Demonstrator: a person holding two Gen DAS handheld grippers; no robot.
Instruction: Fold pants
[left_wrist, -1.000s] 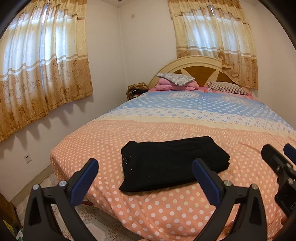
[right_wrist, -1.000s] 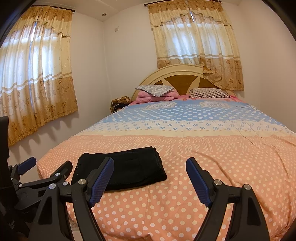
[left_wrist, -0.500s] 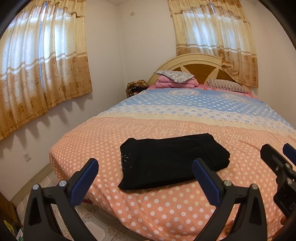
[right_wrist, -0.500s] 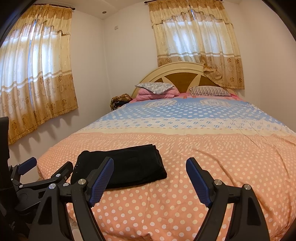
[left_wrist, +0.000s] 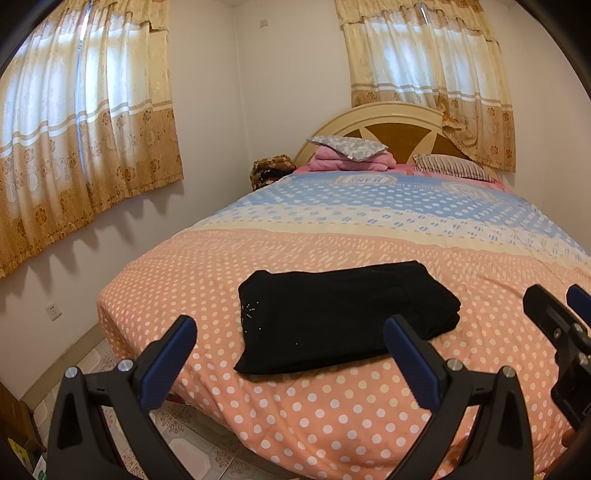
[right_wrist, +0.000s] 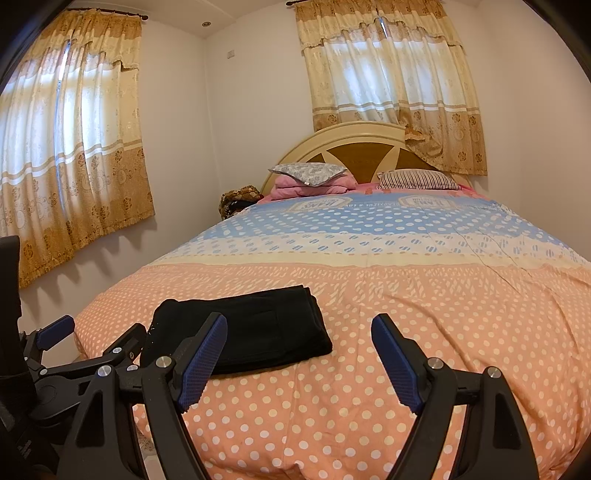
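Two open tools (left_wrist: 288, 343) (right_wrist: 299, 350) before folded pants (left_wrist: 343, 314).

A bedroom in a home: a big bed (right_wrist: 369, 295) with a dotted cover, pillows (right_wrist: 415, 180) at a wooden headboard (right_wrist: 354, 138), and curtains (right_wrist: 391, 85) on two windows.

Pants (left_wrist: 343, 314) on bed (left_wrist: 332, 406) near foot edge; pillows (left_wrist: 347, 146) at headboard (left_wrist: 399, 122), perhaps stacked.
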